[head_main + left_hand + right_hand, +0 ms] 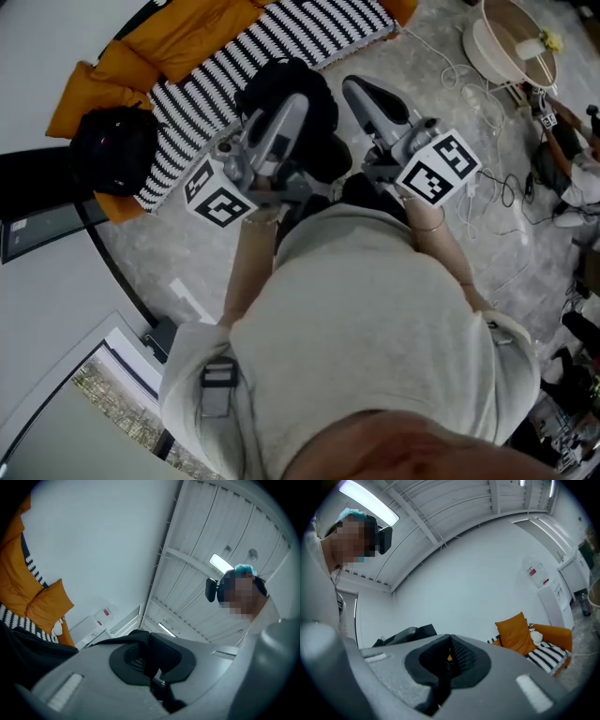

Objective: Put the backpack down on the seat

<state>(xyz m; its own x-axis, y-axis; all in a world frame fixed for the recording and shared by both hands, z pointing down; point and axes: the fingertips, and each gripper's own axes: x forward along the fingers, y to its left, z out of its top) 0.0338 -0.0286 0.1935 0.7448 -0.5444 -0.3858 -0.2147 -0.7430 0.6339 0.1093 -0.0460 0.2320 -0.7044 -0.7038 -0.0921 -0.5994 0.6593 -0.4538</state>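
Grey marbled floor (187,253), loose cables (487,187) to the right, sofa (103,89) along the far side. Nearest are both grippers, held out in front of the person and pointing away twd the sofa.

left gripper (298,101): pads shut tight. In its own view a black strap (123,637) runs off their top edge, so it reads as clamped on the backpack (272,80).

right gripper (356,89): pads together too, tip just beside the pack's right edge. Can't make out any fabric betw. them.

The backpack hangs at the two tips, just in front of the seat, not yet on it. Farther off: striped cover (309,28) on the seat, orange cushions (187,37) behind it, another black bag (117,150) at the left end.

Step in hand, IMO: carry over & lower. To do it well:
- Keep the grip closed till the base rests on the stripes.
- Aim for the open middle of the seat, away from the other bag & the front edge.
- Lower it level so it doesn't tip fwd, and only then let go.
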